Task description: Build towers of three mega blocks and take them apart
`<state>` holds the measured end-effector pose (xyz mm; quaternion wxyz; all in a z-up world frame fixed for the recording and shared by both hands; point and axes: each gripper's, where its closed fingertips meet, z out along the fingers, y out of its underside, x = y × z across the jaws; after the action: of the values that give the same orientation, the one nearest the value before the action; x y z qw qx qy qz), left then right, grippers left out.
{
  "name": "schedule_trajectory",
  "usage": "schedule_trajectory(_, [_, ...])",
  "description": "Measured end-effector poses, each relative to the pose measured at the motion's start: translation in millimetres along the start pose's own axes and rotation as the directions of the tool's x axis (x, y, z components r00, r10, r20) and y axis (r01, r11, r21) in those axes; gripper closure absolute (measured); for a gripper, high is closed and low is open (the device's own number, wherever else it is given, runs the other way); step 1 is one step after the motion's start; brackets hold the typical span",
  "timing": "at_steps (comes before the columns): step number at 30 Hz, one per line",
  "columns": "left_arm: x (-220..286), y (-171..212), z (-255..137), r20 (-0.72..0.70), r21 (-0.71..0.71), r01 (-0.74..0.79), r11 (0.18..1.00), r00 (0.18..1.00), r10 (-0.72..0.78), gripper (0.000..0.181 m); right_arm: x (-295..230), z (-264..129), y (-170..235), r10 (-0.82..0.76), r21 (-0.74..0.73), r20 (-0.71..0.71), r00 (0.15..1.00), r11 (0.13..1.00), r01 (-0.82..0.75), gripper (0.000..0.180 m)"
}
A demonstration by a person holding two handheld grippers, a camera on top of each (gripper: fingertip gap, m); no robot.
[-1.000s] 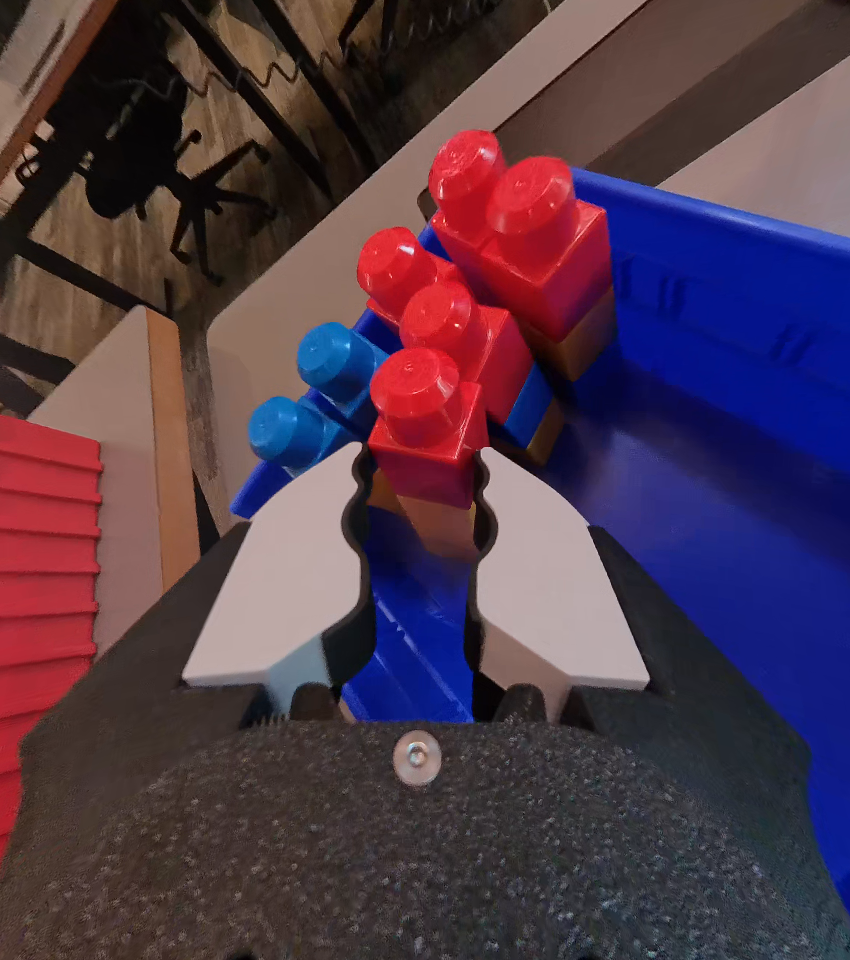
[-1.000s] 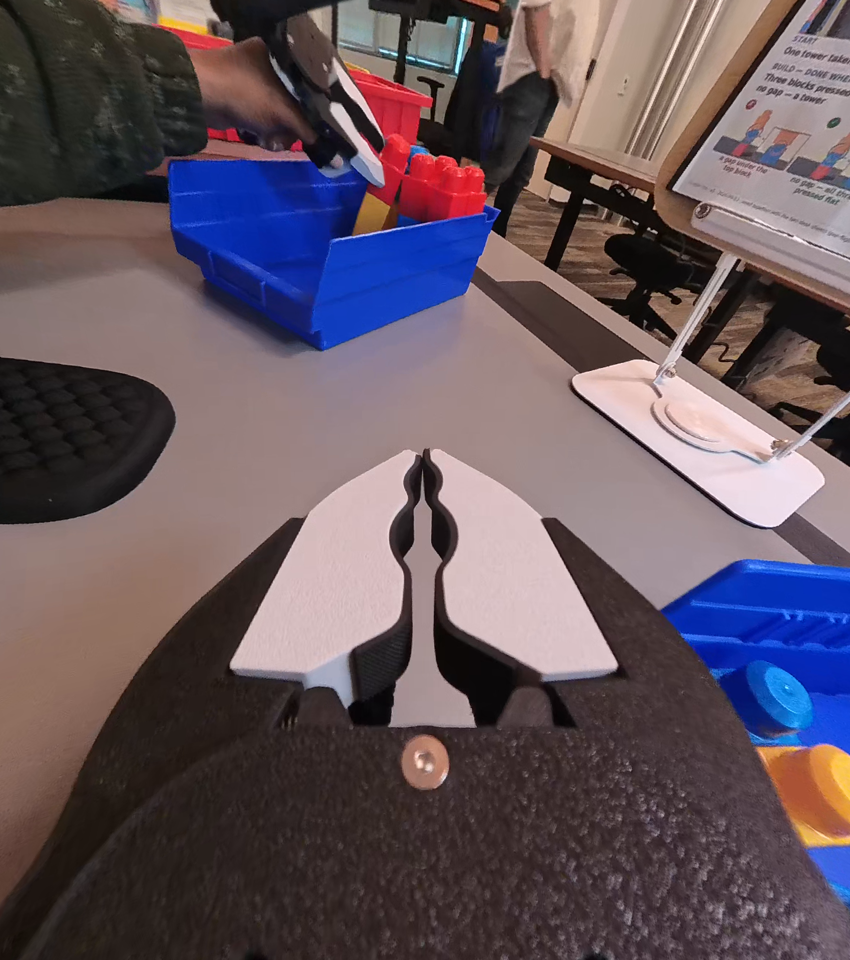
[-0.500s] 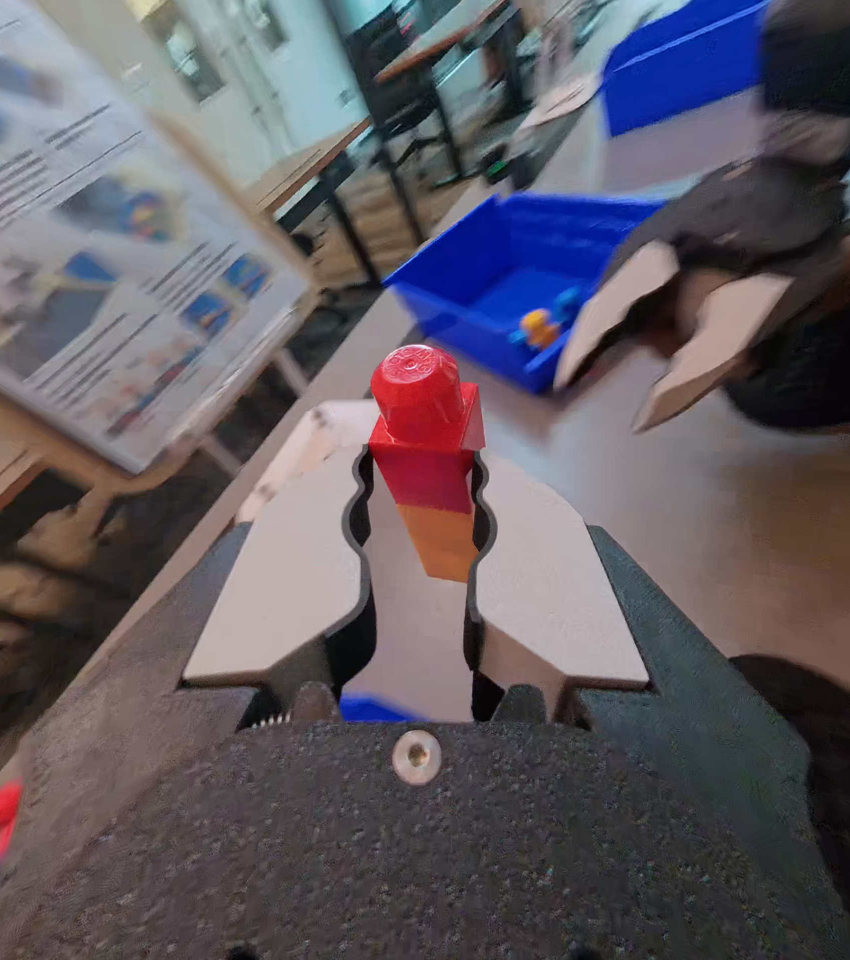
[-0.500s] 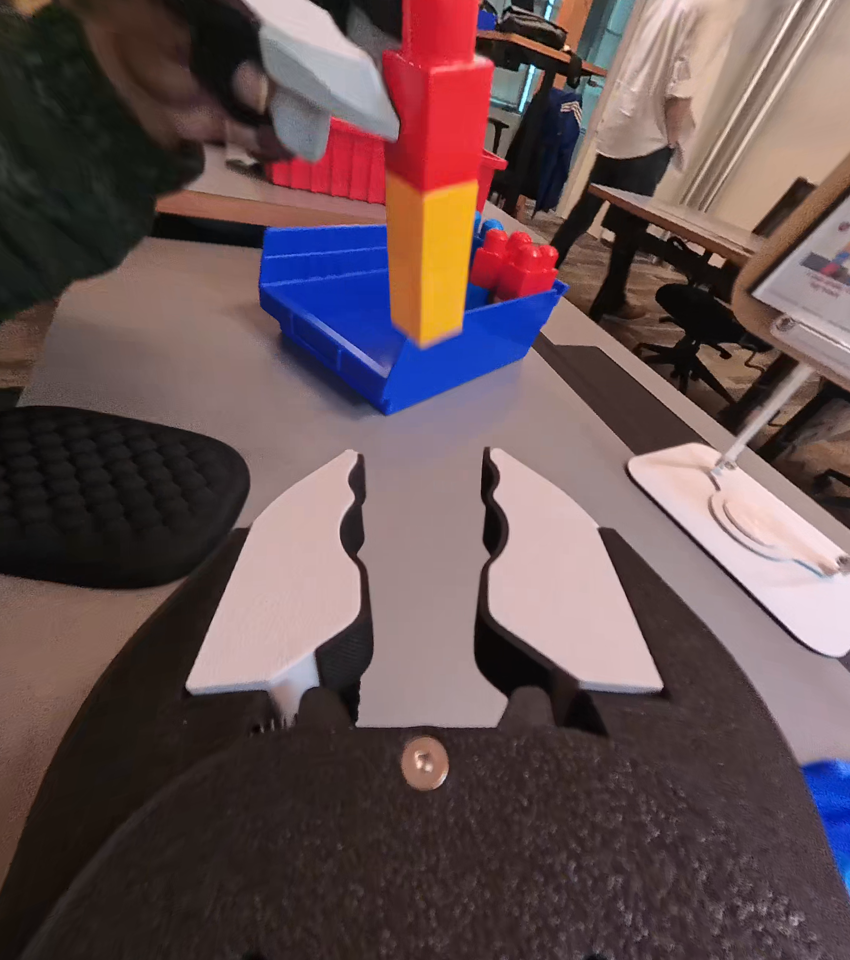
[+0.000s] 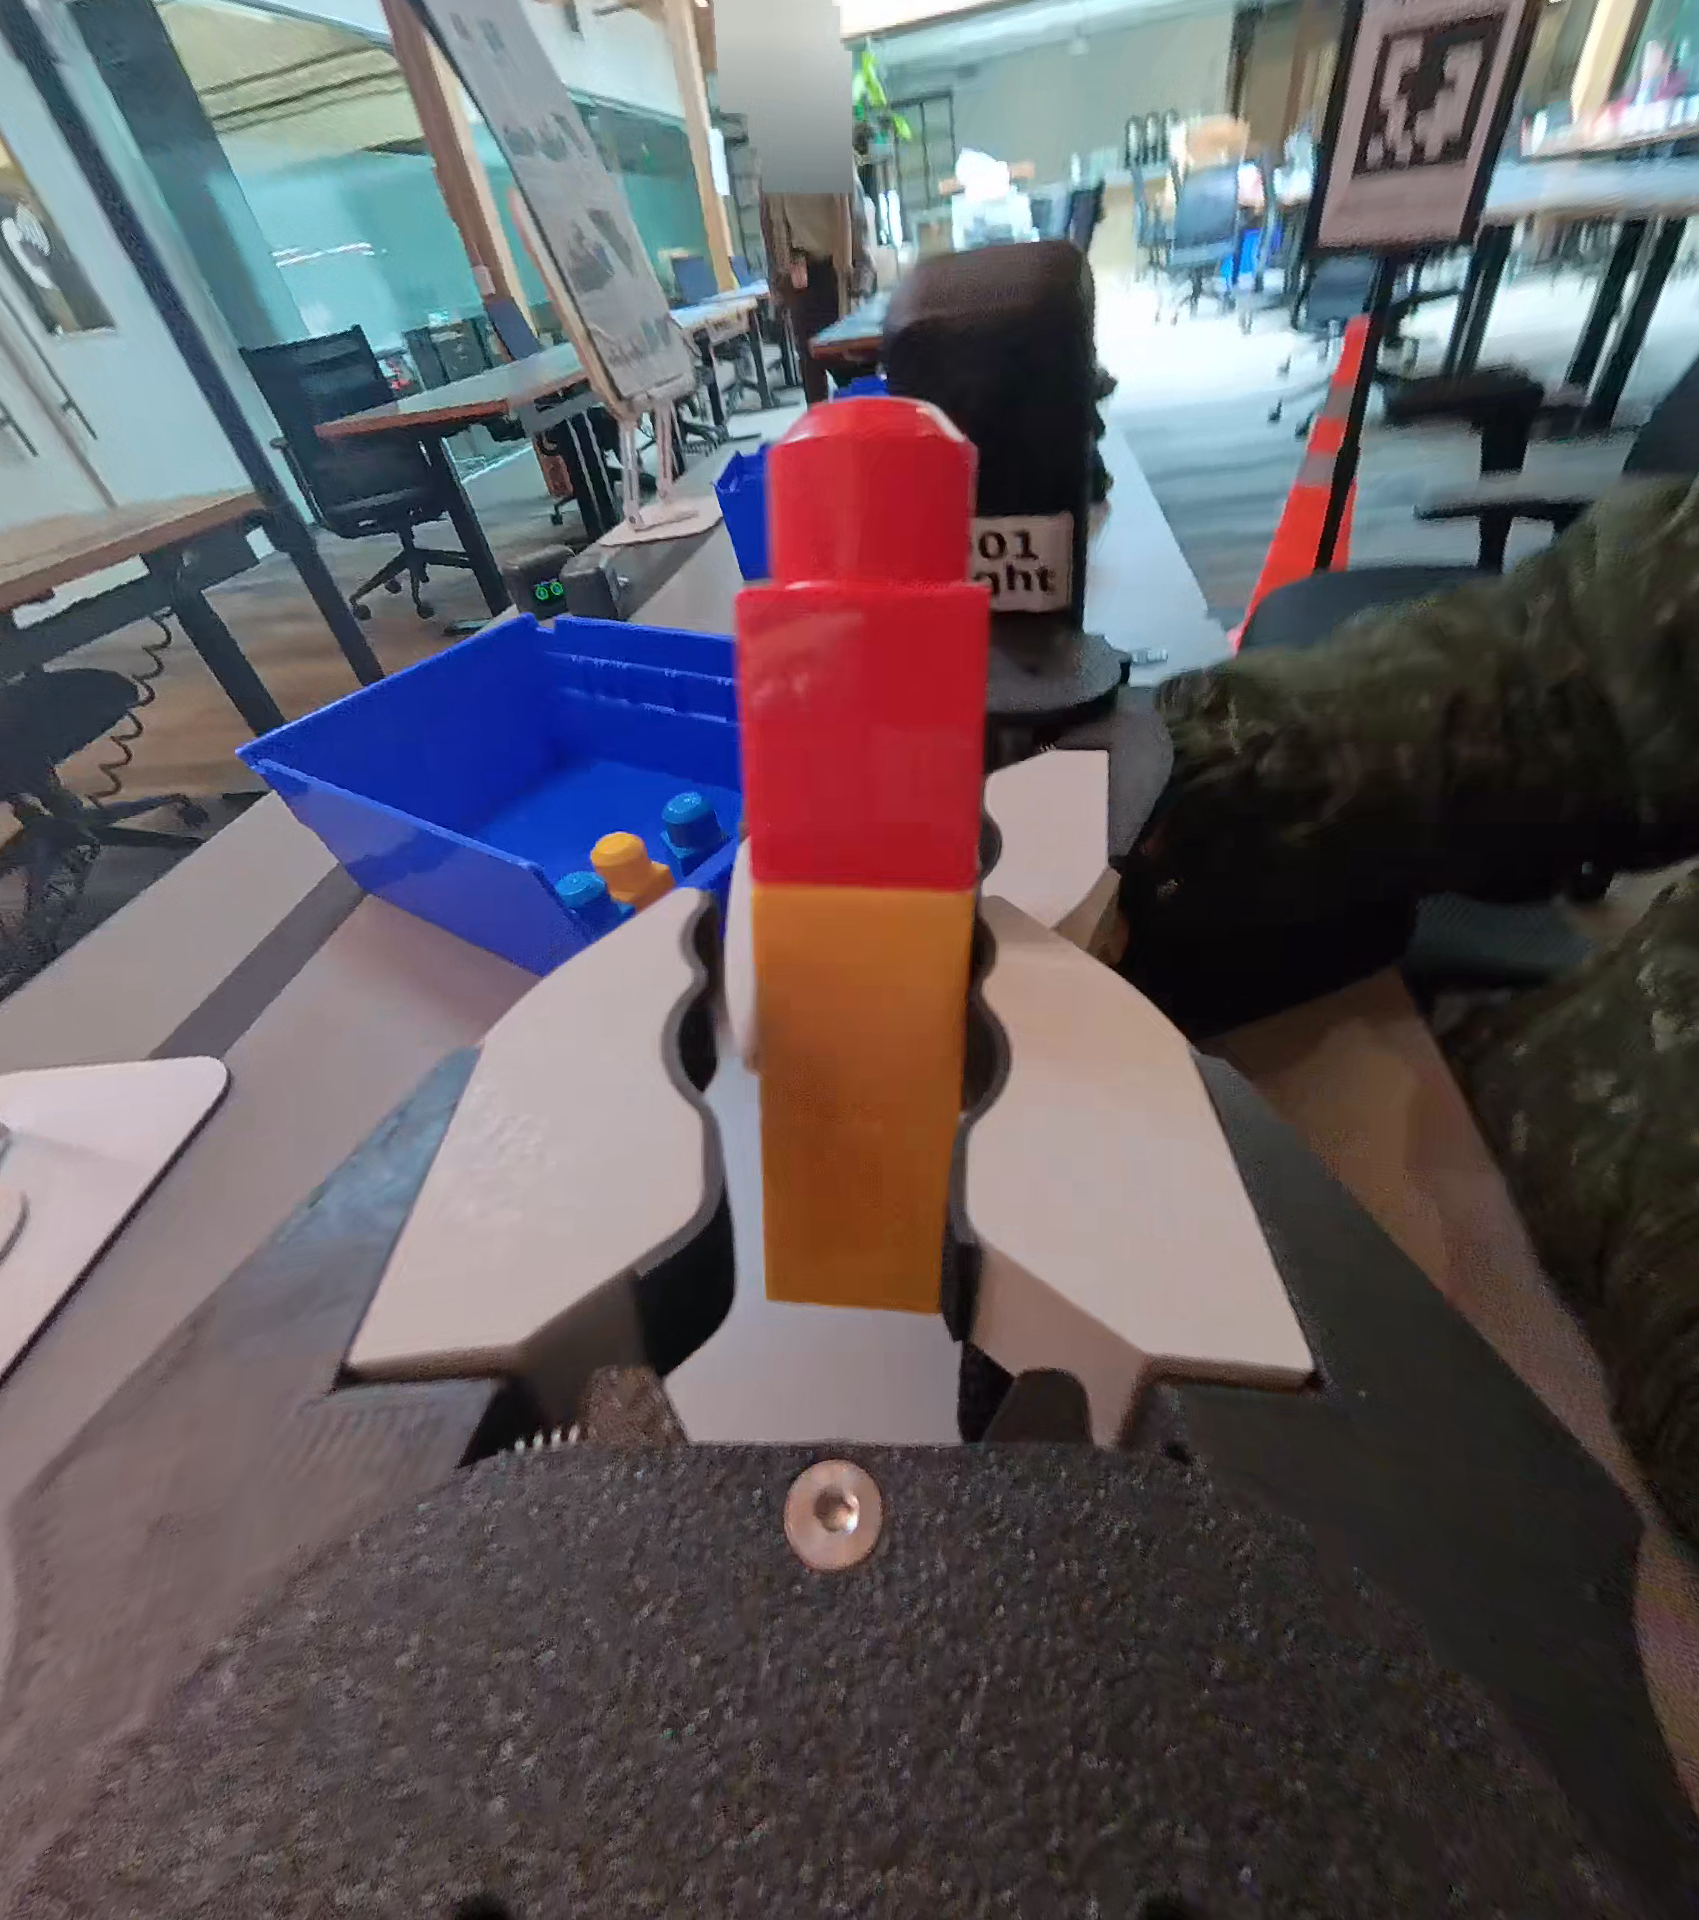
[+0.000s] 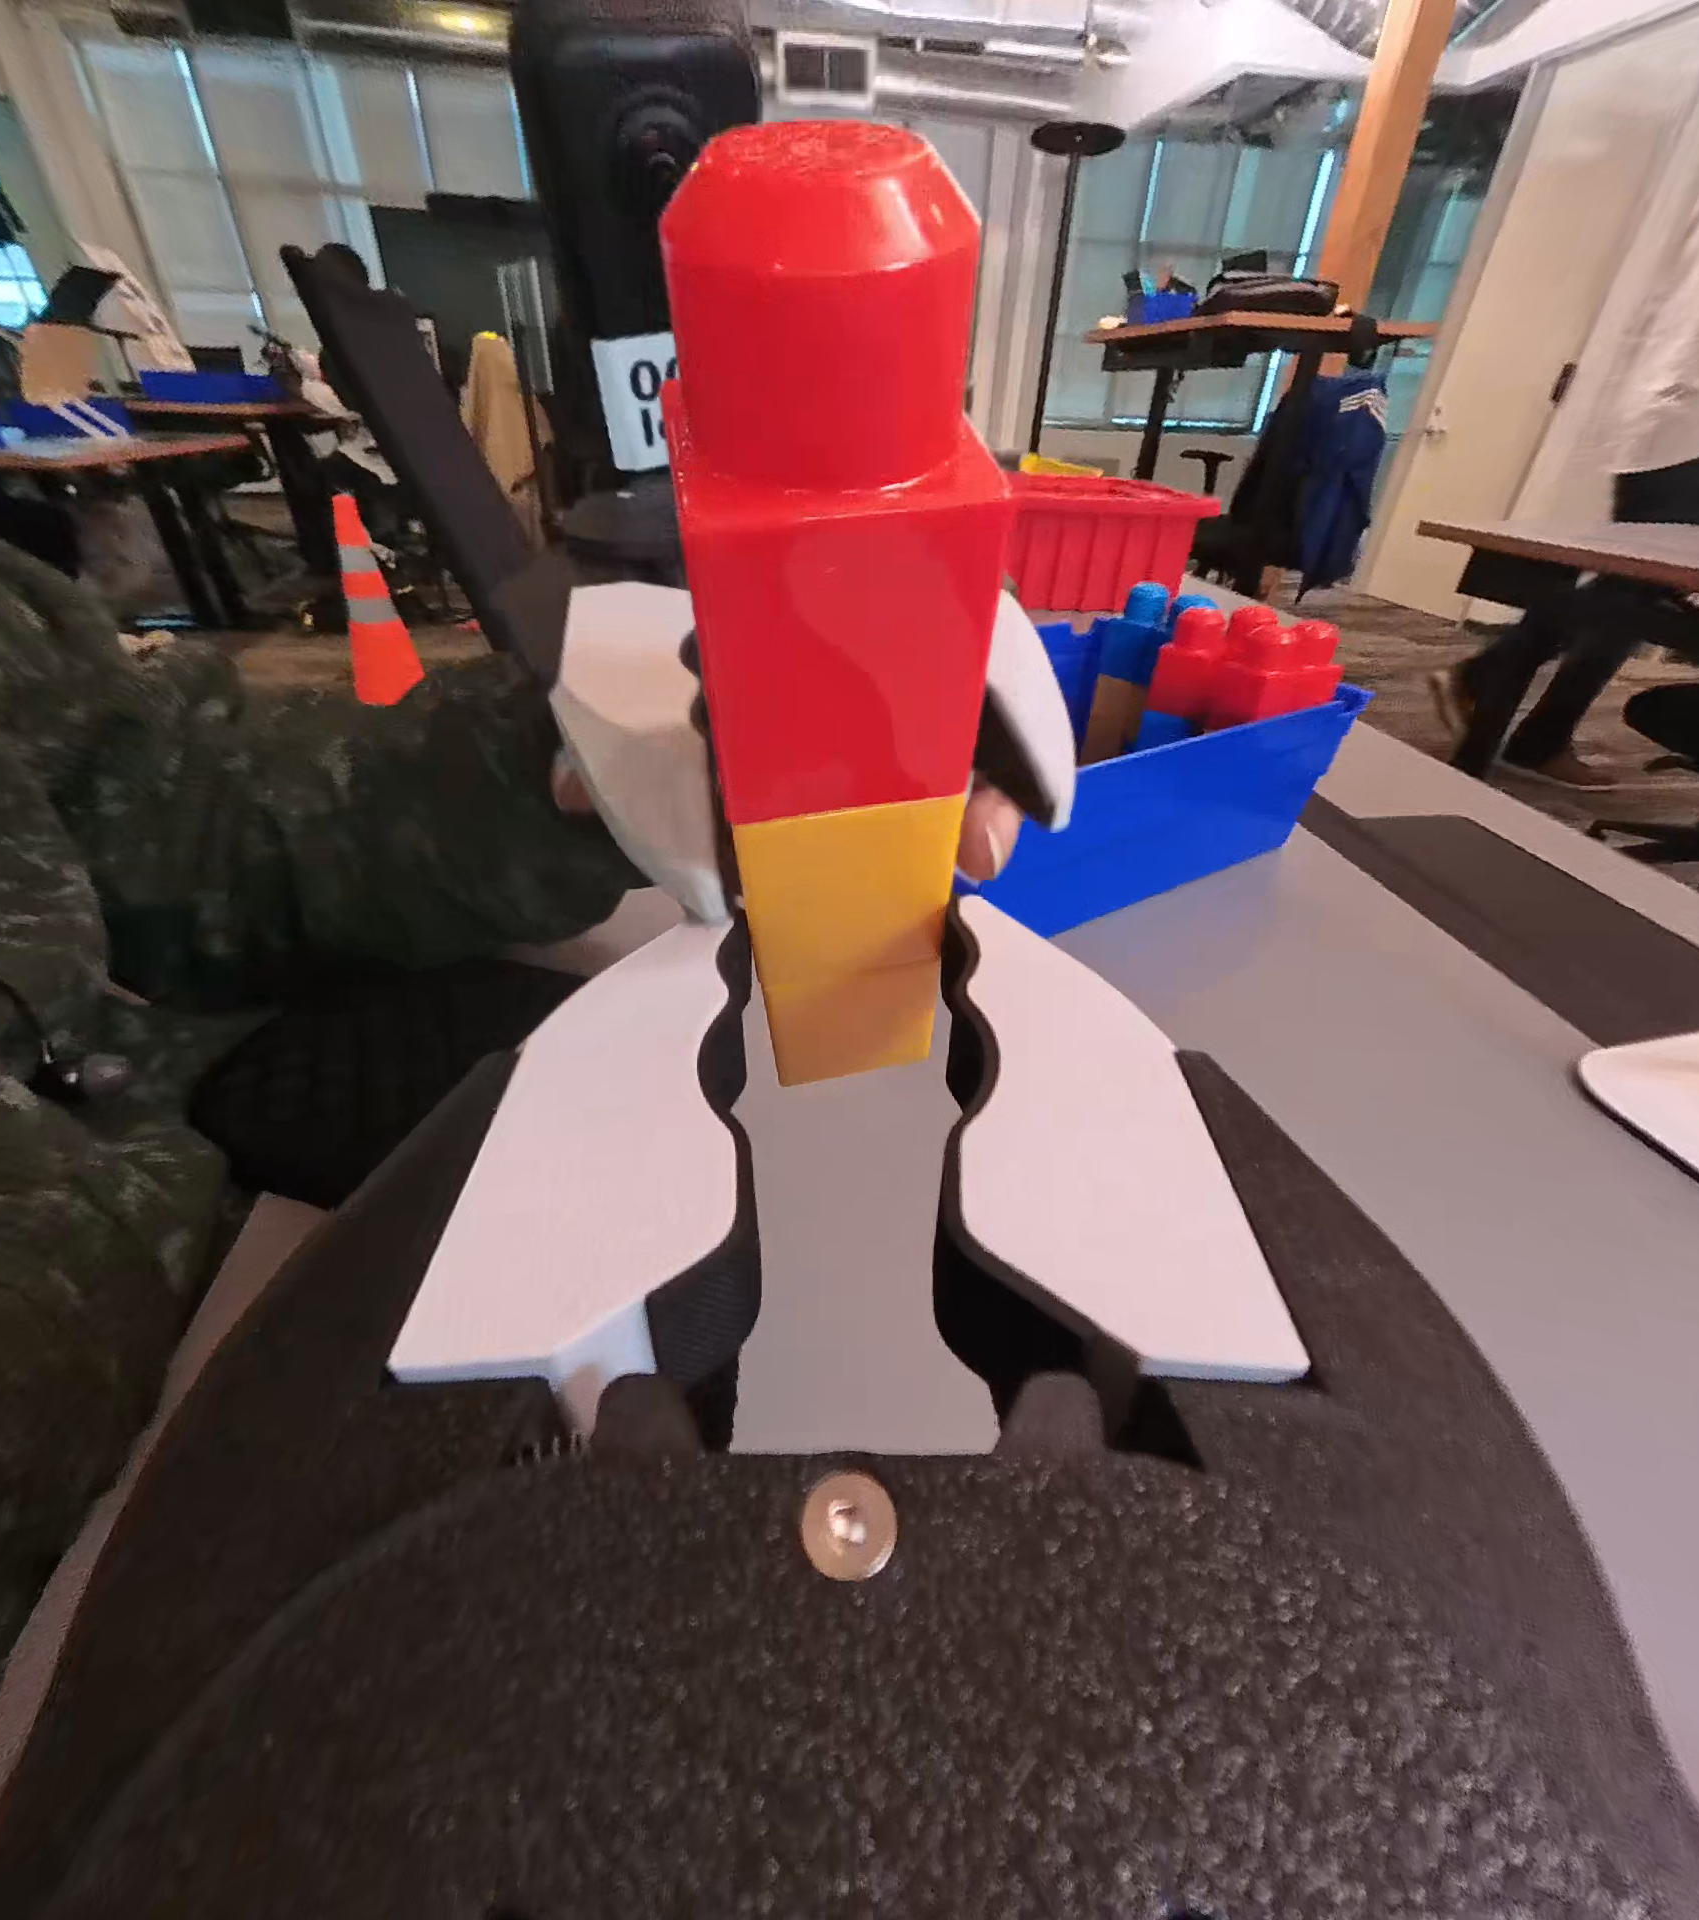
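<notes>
Fingers (image 5: 564, 1143) of my left gripper (image 5: 850, 935) pinch the two-block tower (image 5: 860, 831), red block on orange, upright above the grey table (image 5: 357, 1018) in the left wrist view; a blue bin (image 5: 409, 790) sits behind it.

In the right wrist view my right gripper (image 6: 840, 935) flanks the tower's yellow base closely; whether it presses, I cannot tell. Another blue bin (image 6: 1188, 810) holds stacked blocks (image 6: 1240, 665).

Table: grey top (image 6: 1510, 1122) with a dark strip (image 6: 1551, 935) across it.
On it: two blue bins (image 5: 471, 821) (image 6: 1188, 821) holding blocks; white stand base (image 5: 45, 1174).
</notes>
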<state>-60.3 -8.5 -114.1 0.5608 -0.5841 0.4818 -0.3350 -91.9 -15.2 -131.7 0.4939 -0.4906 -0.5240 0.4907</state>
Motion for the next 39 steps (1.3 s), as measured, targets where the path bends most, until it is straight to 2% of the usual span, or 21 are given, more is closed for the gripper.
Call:
schedule_trajectory(1, [3, 4, 1, -0.003, -0.021, -0.033, 0.999, 0.999, 0.033, 0.145, 0, 2, 5, -0.004, -0.021, -0.005, 1.000, 1.000, 0.004, 0.144])
schedule_trajectory(5, [-8, 23, -4, 0.058, -0.133, -0.073, 0.988, 0.995, 0.081, 0.145, 7, -4, 23, 0.006, -0.141, 0.001, 1.000, 0.990, -0.006, 0.146])
schedule_trajectory(7, [-12, 41, -10, 0.067, -0.213, -0.080, 0.974, 0.993, 0.096, 0.145, 14, -14, 21, -0.010, -0.158, -0.011, 1.000, 0.987, 0.008, 0.140])
schedule_trajectory(10, [-7, 73, -15, 0.031, -0.319, -0.099, 0.943, 0.993, 0.114, 0.145, 17, -25, 16, -0.072, -0.172, -0.018, 0.997, 0.983, 0.067, 0.138])
schedule_trajectory(13, [1, 96, -11, -0.012, -0.403, -0.134, 0.905, 0.990, 0.141, 0.145, 7, -23, 28, -0.105, -0.246, 0.040, 0.994, 0.963, 0.111, 0.139])
schedule_trajectory(15, [7, 102, -8, -0.040, -0.421, -0.137, 0.896, 0.990, 0.133, 0.145, 0, -18, 38, -0.104, -0.289, 0.078, 0.991, 0.950, 0.123, 0.145])
schedule_trajectory(20, [11, 95, -8, -0.063, -0.383, -0.126, 0.915, 0.992, 0.110, 0.145, -5, -19, 33, -0.113, -0.294, 0.094, 0.989, 0.946, 0.136, 0.147])
schedule_trajectory(21, [8, 92, -10, -0.052, -0.381, -0.121, 0.917, 0.993, 0.110, 0.145, -4, -22, 27, -0.123, -0.291, 0.089, 0.988, 0.946, 0.144, 0.147])
schedule_trajectory(23, [-12, 107, -23, 0.013, -0.458, -0.125, 0.880, 0.989, 0.147, 0.145, 6, -43, -13, -0.125, -0.176, 0.040, 0.991, 0.976, 0.130, 0.147])
schedule_trajectory(25, [-21, 103, -31, 0.049, -0.395, -0.031, 0.918, 0.997, 0.055, 0.145, 32, -83, -58, -0.153, -0.092, -0.089, 0.984, 0.985, 0.145, 0.147])
schedule_trajectory(27, [-36, 92, -38, 0.124, -0.325, 0.011, 0.946, 0.992, 0.031, 0.145, 71, -128, -76, -0.205, -0.187, -0.278, 0.939, 0.970, 0.156, 0.147])
schedule_trajectory(29, [-49, 83, -41, 0.195, -0.266, 0.035, 0.963, 0.981, 0.018, 0.145, 120, -176, -59, -0.283, -0.456, -0.441, 0.852, 0.888, 0.059, 0.147])
schedule_trajectory(31, [-52, 78, -43, 0.211, -0.235, 0.033, 0.971, 0.977, 0.019, 0.145, 156, -225, -20, -0.312, -0.688, -0.515, 0.799, 0.706, -0.167, 0.146])
schedule_trajectory(33, [-54, 77, -42, 0.231, -0.236, 0.015, 0.972, 0.972, 0.041, 0.145, 169, -257, 21, -0.238, -0.758, -0.564, 0.791, 0.529, -0.381, 0.146])
schedule_trajectory(35, [-53, 78, -40, 0.232, -0.241, 0.009, 0.971, 0.971, 0.049, 0.145, 170, -270, 54, -0.189, -0.787, -0.576, 0.795, 0.392, -0.476, 0.146])
schedule_trajectory(39, [-52, 79, -39, 0.231, -0.242, 0.010, 0.970, 0.972, 0.047, 0.145, 165, -265, 95, -0.165, -0.792, -0.600, 0.782, 0.258, -0.553, 0.146])
